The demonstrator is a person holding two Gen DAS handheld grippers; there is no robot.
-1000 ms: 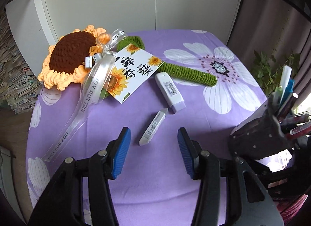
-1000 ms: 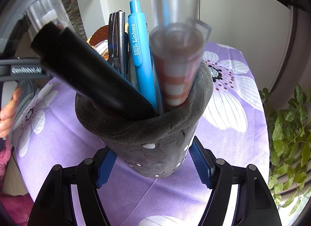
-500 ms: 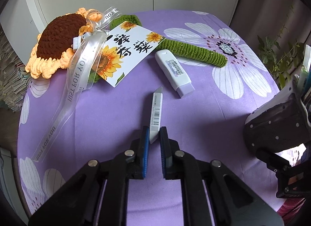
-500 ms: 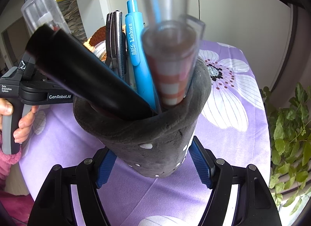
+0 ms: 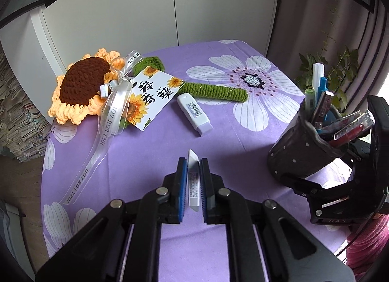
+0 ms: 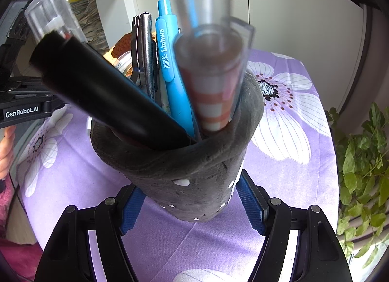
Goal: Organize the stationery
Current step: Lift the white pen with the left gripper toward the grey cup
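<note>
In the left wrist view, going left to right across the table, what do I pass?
Crochet sunflower → ribbon → card → white eraser, held in the left gripper → pen holder, held by the right gripper.

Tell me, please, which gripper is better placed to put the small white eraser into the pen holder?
Left. The left gripper is already shut on the eraser, while the right gripper is clamped around the pen holder, steadying it on the table.
</note>
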